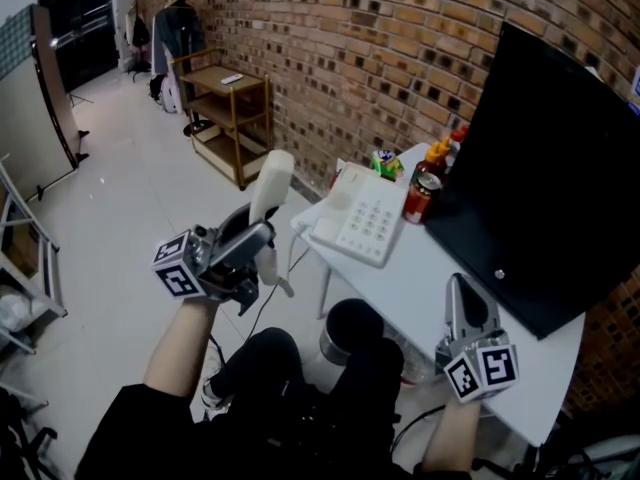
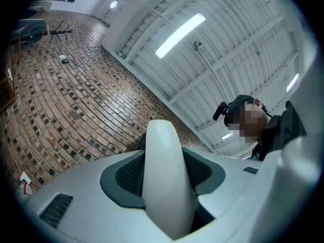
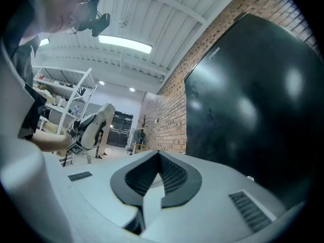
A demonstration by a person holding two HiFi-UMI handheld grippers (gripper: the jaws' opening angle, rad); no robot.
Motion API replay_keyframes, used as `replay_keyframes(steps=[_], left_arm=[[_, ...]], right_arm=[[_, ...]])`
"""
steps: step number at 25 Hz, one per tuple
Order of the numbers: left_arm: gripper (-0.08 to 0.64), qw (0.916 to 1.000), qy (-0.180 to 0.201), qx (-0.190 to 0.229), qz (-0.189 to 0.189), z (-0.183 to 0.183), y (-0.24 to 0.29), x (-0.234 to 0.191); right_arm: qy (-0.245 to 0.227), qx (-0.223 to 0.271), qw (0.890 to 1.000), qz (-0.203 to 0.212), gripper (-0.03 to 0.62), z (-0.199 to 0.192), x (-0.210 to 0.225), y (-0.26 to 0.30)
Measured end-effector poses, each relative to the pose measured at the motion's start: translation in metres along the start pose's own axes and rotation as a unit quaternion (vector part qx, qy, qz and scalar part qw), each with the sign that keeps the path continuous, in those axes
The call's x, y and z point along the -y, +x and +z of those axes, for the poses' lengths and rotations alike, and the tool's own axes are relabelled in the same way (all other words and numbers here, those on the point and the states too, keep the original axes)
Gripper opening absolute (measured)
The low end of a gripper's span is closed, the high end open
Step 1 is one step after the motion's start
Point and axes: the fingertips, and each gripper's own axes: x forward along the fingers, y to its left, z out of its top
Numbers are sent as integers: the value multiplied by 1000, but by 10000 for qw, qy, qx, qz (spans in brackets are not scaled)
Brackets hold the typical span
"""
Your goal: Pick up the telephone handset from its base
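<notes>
The white telephone handset [image 1: 270,190] is lifted off and held upright to the left of the table, with my left gripper [image 1: 258,244] shut on its lower part. In the left gripper view the handset [image 2: 163,176] fills the gap between the jaws of the left gripper [image 2: 164,168], both pads pressed against it. The white telephone base [image 1: 361,218] with its keypad lies on the white table's [image 1: 430,288] left end. My right gripper [image 1: 458,284] rests over the table's near edge, jaws together and empty. In the right gripper view the right gripper [image 3: 159,172] shows its pads meeting, and the handset [image 3: 99,123] shows far left.
A big black monitor [image 1: 550,168] fills the table's right side. A red can [image 1: 422,196] and sauce bottles [image 1: 440,154] stand just behind the base. A wooden shelf unit [image 1: 226,120] stands against the brick wall. The person's knees and a dark cylinder [image 1: 350,330] are below the table.
</notes>
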Motion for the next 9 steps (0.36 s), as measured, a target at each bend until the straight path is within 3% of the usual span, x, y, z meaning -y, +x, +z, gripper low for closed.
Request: replay_keyframes(steps=[9], left_arm=[[222,9998,-129,57,109,-4,-10,-3]], right_arm=[[-1,-7,10000,11,5,-1,2,-4]])
